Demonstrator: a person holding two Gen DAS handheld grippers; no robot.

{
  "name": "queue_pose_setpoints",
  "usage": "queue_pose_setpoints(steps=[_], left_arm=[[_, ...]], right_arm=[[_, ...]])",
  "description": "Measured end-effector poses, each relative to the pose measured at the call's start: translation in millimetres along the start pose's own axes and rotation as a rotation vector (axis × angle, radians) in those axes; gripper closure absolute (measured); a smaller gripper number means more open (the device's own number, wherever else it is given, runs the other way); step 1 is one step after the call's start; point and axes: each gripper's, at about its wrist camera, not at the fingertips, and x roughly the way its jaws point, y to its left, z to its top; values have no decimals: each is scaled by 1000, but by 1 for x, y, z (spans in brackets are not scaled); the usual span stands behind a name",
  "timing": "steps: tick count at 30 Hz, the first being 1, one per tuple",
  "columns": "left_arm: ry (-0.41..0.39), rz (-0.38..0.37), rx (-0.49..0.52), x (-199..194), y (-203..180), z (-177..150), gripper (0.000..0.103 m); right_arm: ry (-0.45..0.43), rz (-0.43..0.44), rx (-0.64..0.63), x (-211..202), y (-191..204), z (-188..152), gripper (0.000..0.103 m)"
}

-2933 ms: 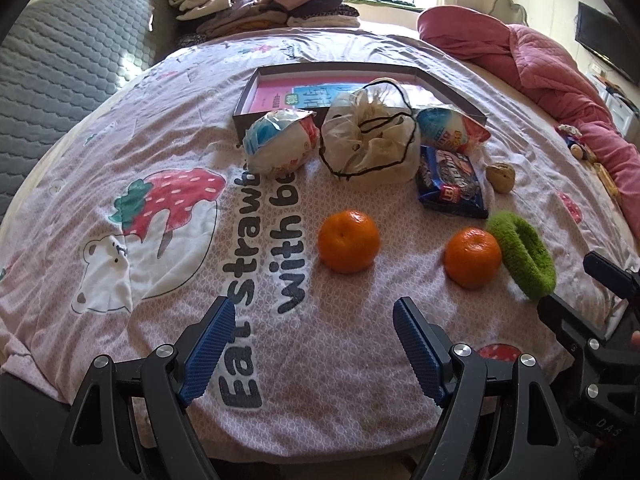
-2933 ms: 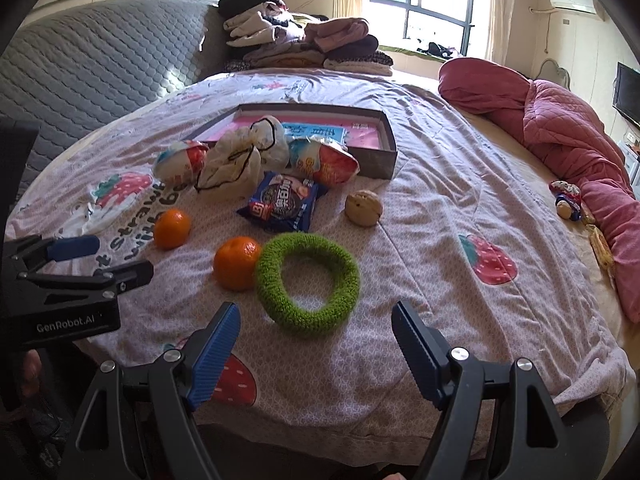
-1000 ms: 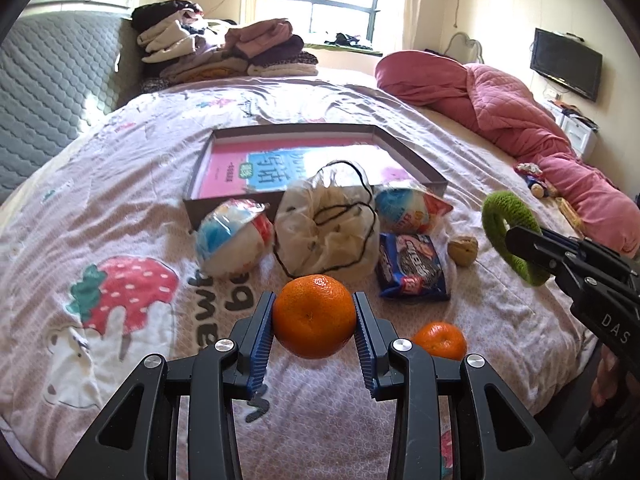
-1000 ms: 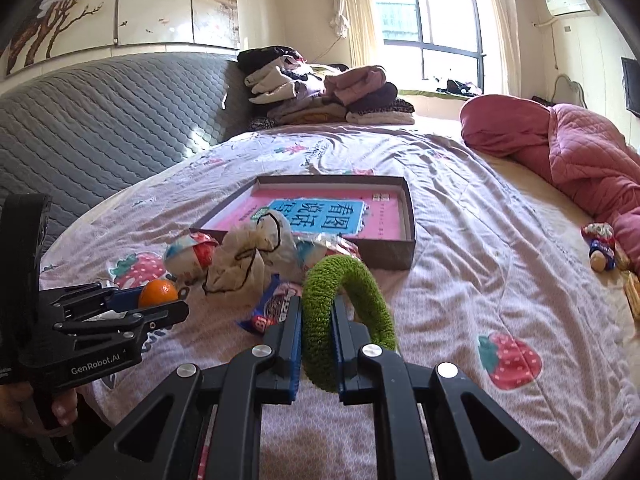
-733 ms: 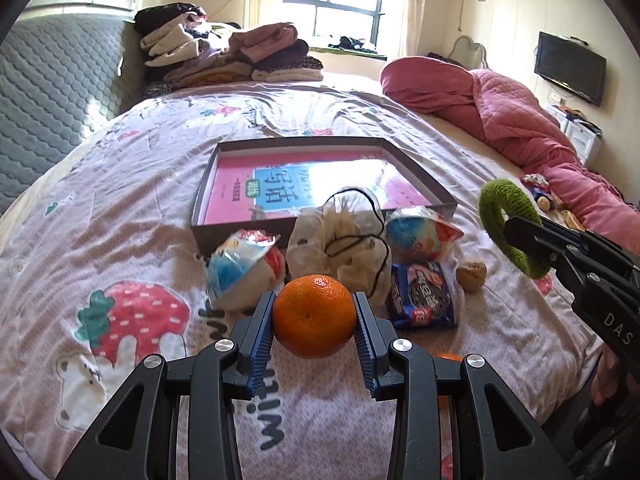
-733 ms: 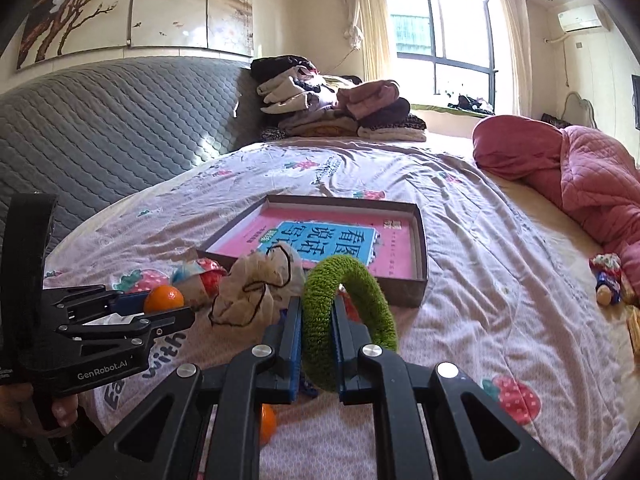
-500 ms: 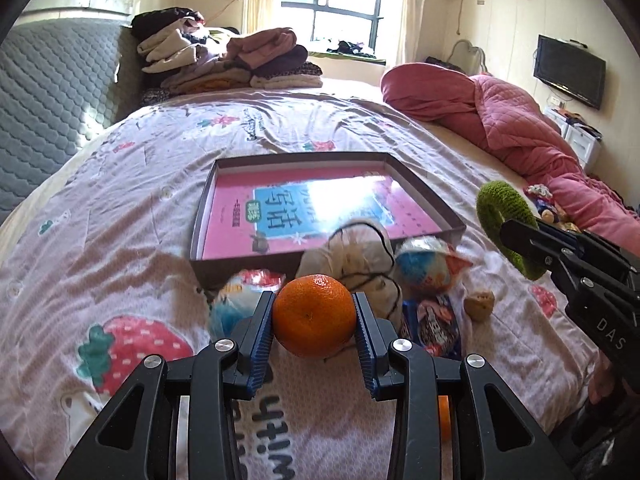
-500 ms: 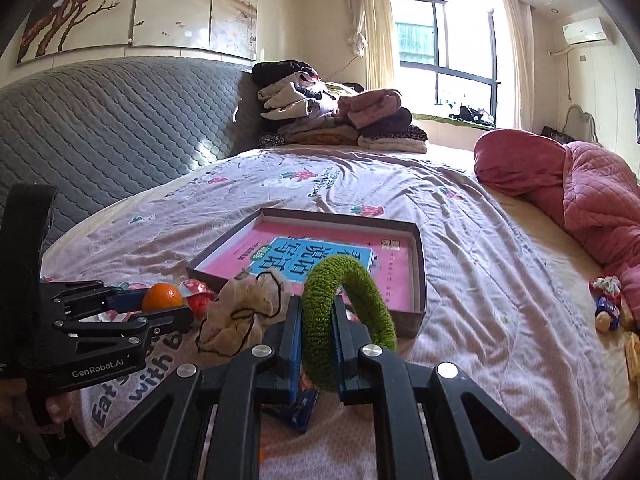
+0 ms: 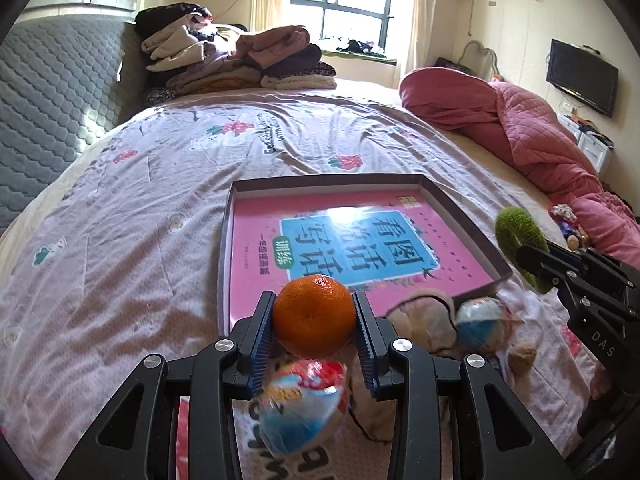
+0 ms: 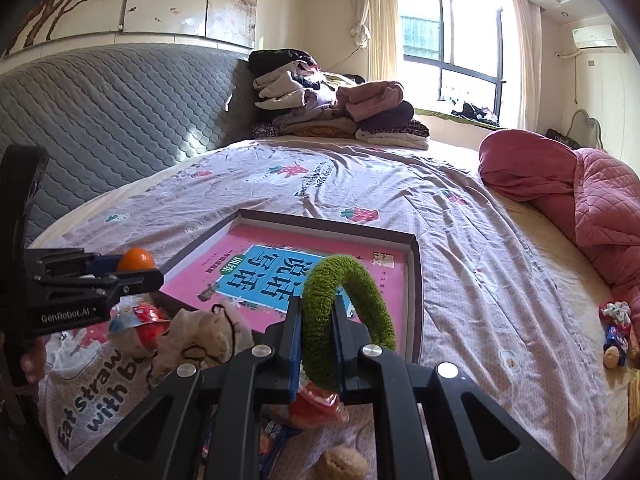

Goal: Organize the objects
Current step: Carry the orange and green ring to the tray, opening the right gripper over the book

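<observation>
Your left gripper [image 9: 314, 322] clamps the round orange tangerine [image 9: 314, 316] over the near edge of the shallow dark cardboard box [image 9: 460, 216]; your right gripper [image 10: 316, 338] pinches the fuzzy green ring [image 10: 348, 312] above the box's near right corner.

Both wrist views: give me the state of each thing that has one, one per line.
Left gripper: shut on the round orange tangerine, held off the bed.
Right gripper: shut on the fuzzy green ring, held upright.
Shallow dark-rimmed box: open, a pink book flat inside.
Beige drawstring pouch: lying slumped on the bedsheet.
Round foil-wrapped snack: lying on the bedsheet, blurred.
</observation>
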Motion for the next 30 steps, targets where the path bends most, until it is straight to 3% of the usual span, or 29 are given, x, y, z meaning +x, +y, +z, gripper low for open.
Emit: queue_pose_setpoints(steps=[14, 21, 30], left_arm=[[74, 10, 20, 65, 17, 26, 65], [144, -42, -36, 89, 32, 27, 65], [208, -84, -49, 105, 32, 19, 64]], right_arm=[[79, -32, -99, 54, -10, 13, 90], [199, 51, -56, 90, -16, 10, 89], [282, 159, 76, 103, -28, -2, 88]])
